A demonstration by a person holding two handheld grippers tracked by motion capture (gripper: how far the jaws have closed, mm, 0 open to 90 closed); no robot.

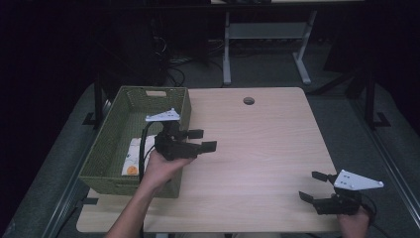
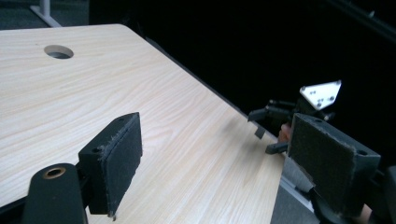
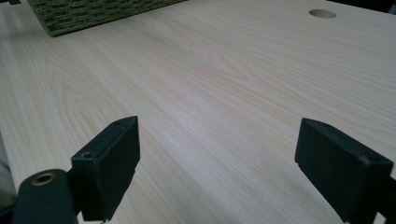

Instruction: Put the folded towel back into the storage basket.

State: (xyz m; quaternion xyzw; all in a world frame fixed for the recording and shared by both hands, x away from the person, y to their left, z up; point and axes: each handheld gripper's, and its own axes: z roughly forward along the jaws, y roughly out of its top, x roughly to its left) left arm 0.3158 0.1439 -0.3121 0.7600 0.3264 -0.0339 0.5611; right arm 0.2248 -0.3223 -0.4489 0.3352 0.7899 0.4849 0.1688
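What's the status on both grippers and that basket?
Left gripper open, empty, beside green basket. Right gripper open, empty, at table near right corner. White packet lying in basket. Nothing between grippers.

A green basket (image 1: pixel 105 148) holding a white packet (image 1: pixel 132 156) is sitting on the desk (image 1: pixel 262 148); the left gripper (image 1: pixel 202 140) and right gripper (image 1: pixel 312 185) are hovering, jaws apart.

basket (image 1: pixel 106 148): green woven, rectangular, upright, open-topped, at the table's left edge, reaching from near to far
packet (image 1: pixel 134 156): white with an orange spot, lying flat inside the basket, near end
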